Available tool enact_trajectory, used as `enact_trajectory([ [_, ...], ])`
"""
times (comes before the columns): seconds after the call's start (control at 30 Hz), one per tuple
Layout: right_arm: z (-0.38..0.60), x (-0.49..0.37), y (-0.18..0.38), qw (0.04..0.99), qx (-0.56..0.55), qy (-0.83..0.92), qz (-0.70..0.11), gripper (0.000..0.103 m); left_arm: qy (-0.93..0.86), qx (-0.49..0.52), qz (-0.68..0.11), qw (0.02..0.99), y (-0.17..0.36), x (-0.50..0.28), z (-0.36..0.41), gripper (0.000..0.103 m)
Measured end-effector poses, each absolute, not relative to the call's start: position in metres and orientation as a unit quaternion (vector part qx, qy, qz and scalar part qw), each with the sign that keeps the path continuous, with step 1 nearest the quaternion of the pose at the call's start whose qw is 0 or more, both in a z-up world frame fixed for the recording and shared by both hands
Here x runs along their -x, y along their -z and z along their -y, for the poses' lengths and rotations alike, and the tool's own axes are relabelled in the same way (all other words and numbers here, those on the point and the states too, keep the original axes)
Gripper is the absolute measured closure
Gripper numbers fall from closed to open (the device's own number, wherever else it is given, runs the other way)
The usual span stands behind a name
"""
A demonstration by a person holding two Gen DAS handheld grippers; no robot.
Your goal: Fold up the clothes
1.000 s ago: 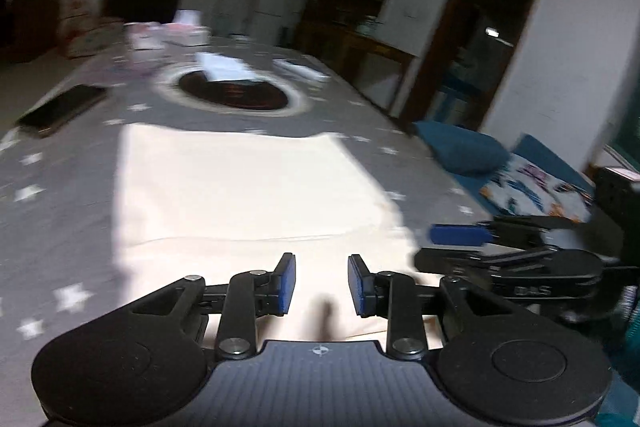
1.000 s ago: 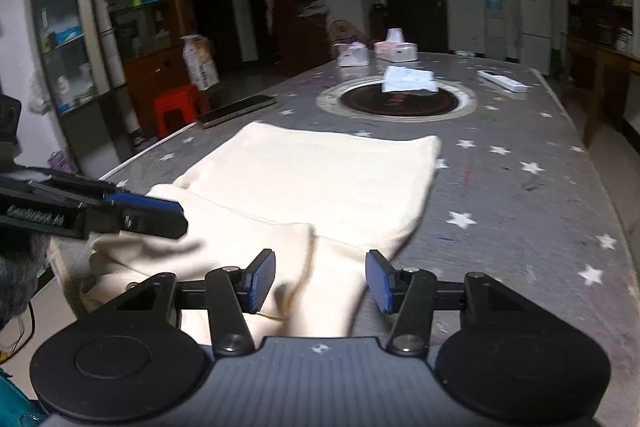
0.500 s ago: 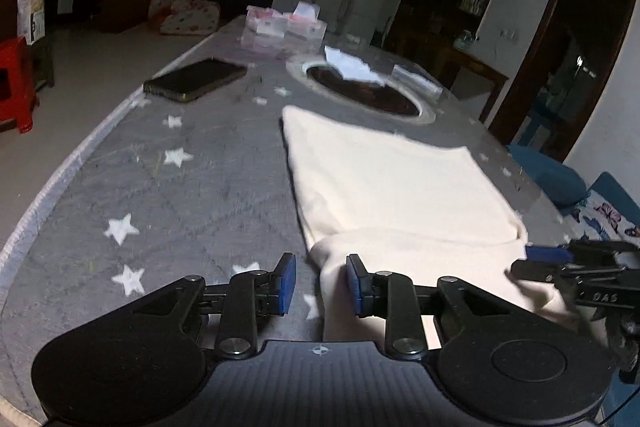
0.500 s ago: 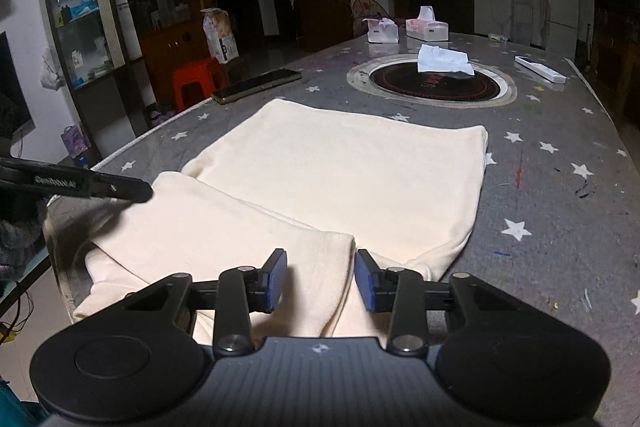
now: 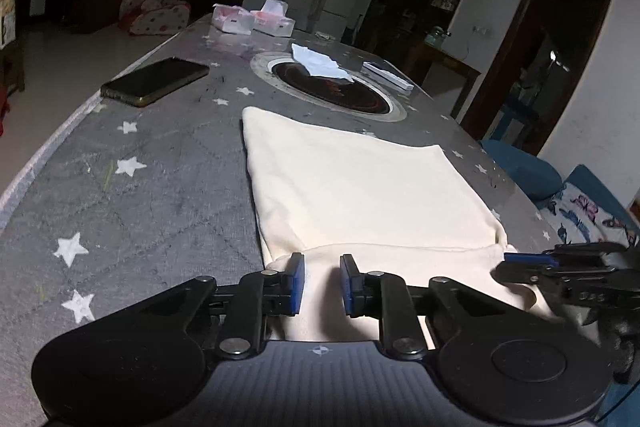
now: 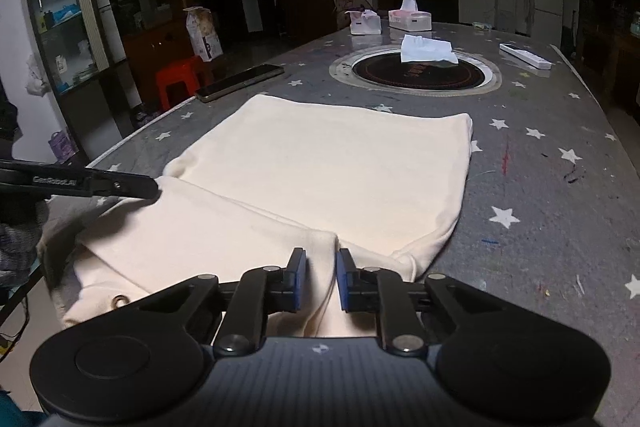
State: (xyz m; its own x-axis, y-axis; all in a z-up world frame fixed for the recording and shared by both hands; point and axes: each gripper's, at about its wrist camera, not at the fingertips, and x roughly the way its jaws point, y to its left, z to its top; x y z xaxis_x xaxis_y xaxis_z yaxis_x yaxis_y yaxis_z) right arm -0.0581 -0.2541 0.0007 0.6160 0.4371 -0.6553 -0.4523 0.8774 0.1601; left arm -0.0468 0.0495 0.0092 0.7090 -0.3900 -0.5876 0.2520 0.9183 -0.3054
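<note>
Right wrist view shows each gripper, right (image 6: 321,277) and left (image 5: 322,281), parted around a corner of the cream garment (image 6: 320,163); closing shallow could catch only one layer.

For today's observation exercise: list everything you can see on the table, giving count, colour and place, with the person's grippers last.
Table cover: one, grey with white stars, over the table.
Garment: one, cream, near end.
Phone: one, dark, left edge.
Round inset: one, dark, centre.
Tissue: one, white, on the inset.
Tissue boxes: two, white-pink, far end.
Remote: one, white, right of the inset.
Left gripper: black with blue pads, around the garment's near left corner.
Right gripper: same, near right corner.
</note>
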Motion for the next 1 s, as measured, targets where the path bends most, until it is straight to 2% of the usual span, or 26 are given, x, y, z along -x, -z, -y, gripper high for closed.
enact_trajectory([
  [0.23,0.259,0.067,-0.002,0.892,0.005,-0.251,-0.375,0.086,0.180,0.088,-0.338,0.919,-0.008,0.046,-0.048,0.082],
  [0.33,0.259,0.073,-0.005,0.894,0.006,-0.252,-0.371,0.096,0.183,0.080,-0.338,0.920,-0.009,0.046,-0.048,0.082],
  [0.47,0.256,0.079,-0.009,0.897,0.030,-0.245,-0.366,0.096,0.185,0.066,-0.338,0.920,-0.010,0.048,-0.047,0.082],
  [0.67,0.254,0.085,-0.016,0.910,0.060,-0.229,-0.340,0.089,0.210,0.034,-0.326,0.921,-0.024,0.066,-0.036,0.081],
  [0.83,0.247,0.081,-0.022,0.917,0.070,-0.244,-0.308,0.089,0.250,0.014,-0.322,0.913,-0.028,0.075,-0.016,0.081],
  [1.0,0.238,0.056,-0.008,0.913,0.059,-0.249,-0.317,0.089,0.277,-0.006,-0.325,0.904,-0.028,0.081,-0.004,0.080],
])
